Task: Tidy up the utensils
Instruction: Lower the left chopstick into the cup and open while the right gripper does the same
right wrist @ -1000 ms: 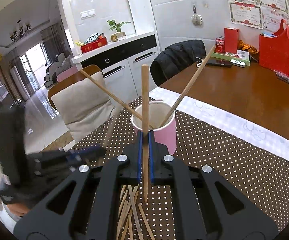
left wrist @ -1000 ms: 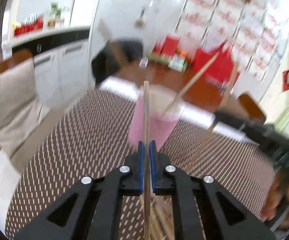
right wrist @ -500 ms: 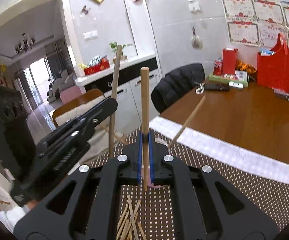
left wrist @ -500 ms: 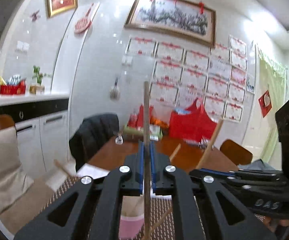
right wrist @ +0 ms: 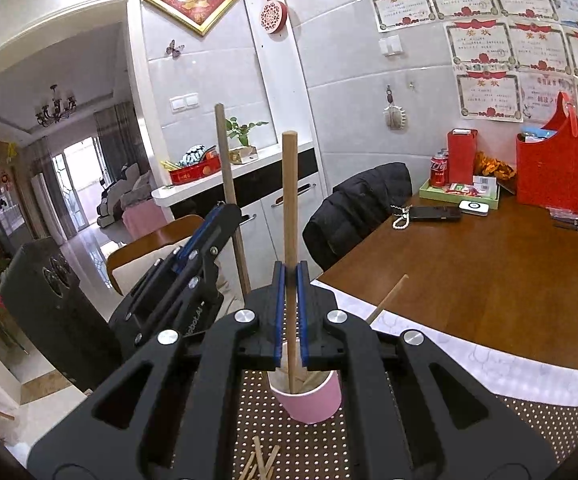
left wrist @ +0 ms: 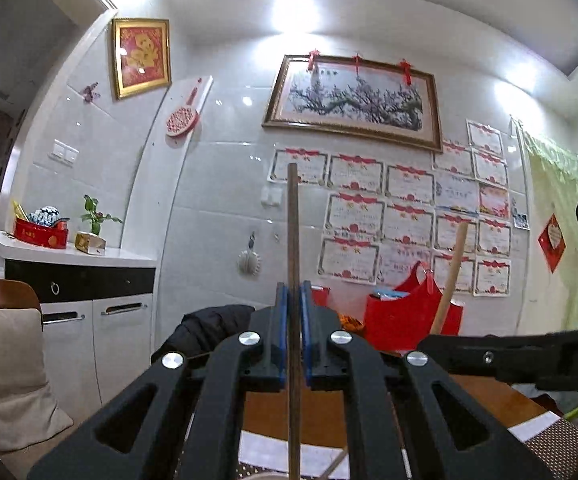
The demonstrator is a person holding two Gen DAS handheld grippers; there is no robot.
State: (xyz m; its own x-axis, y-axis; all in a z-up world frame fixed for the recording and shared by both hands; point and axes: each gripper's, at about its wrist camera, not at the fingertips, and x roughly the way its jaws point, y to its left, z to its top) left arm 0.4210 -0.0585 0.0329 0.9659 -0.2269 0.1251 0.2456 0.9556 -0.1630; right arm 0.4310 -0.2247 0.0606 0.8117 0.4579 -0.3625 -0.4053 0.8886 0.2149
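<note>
Two chopsticks pinched upright above pink cup.

Left gripper (left wrist: 294, 336) clamped on dark brown wooden chopstick (left wrist: 293, 240), aimed at tiled wall; right gripper (right wrist: 289, 316) clamped on light tan wooden chopstick (right wrist: 290, 208), lower tip inside round pink cup (right wrist: 309, 398) on dotted brown placemat (right wrist: 369, 440). More loose chopsticks (right wrist: 261, 462) lying just before cup.

Colours on my two feeds

I see a pink cup (right wrist: 309, 402) on a brown mat dotted white (right wrist: 369, 440), pale tan chopsticks (right wrist: 290, 208), black grippers with blue pads (right wrist: 276, 316), a reddish-brown table (right wrist: 489, 280), a red bag (right wrist: 557, 176), a black jacket (right wrist: 357, 212), and white wall tiles (left wrist: 217, 216).
</note>
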